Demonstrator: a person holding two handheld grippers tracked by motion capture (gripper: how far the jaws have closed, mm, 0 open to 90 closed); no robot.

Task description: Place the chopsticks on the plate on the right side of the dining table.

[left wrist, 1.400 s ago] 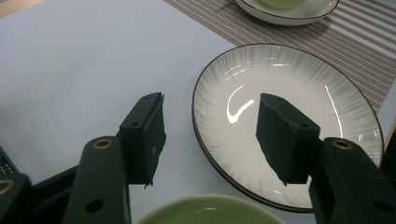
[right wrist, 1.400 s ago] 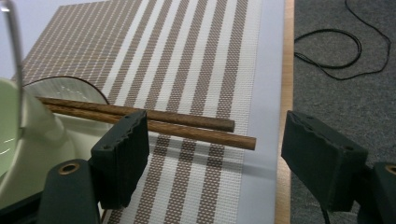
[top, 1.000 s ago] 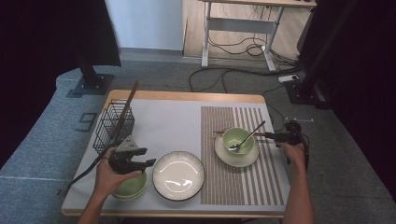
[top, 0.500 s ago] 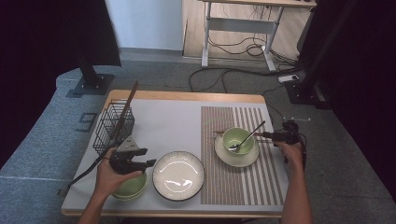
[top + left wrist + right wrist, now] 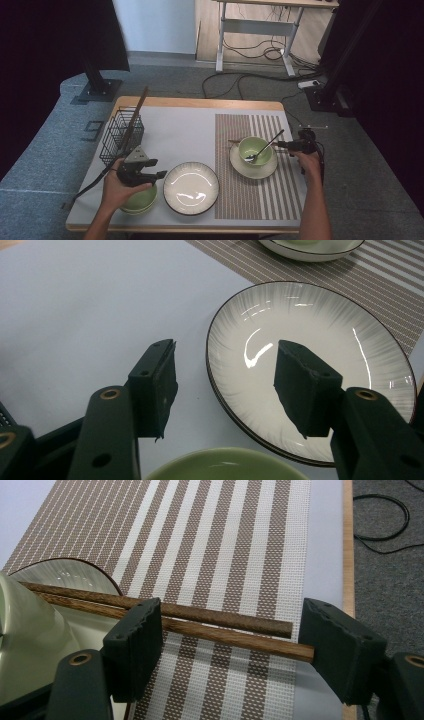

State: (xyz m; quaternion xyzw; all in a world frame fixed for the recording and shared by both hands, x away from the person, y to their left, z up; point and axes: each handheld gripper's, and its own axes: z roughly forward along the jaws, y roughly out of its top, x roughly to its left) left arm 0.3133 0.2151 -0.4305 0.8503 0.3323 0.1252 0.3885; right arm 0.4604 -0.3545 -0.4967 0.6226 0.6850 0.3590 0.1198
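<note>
Two brown wooden chopsticks lie side by side on the striped placemat, their far ends resting on the saucer under a green bowl. My right gripper is open, its jaws straddling the chopsticks without pressing on them. In the high view the right gripper sits just right of that bowl, which holds a spoon. My left gripper is open and empty above the near rim of a white plate, hovering over a second green bowl.
A black wire basket with a long wooden stick leaning in it stands at the table's left. The white plate lies front centre. The table's right edge runs close beside the right gripper.
The right gripper has edged slightly toward the saucer. The left gripper has stayed where it was.
</note>
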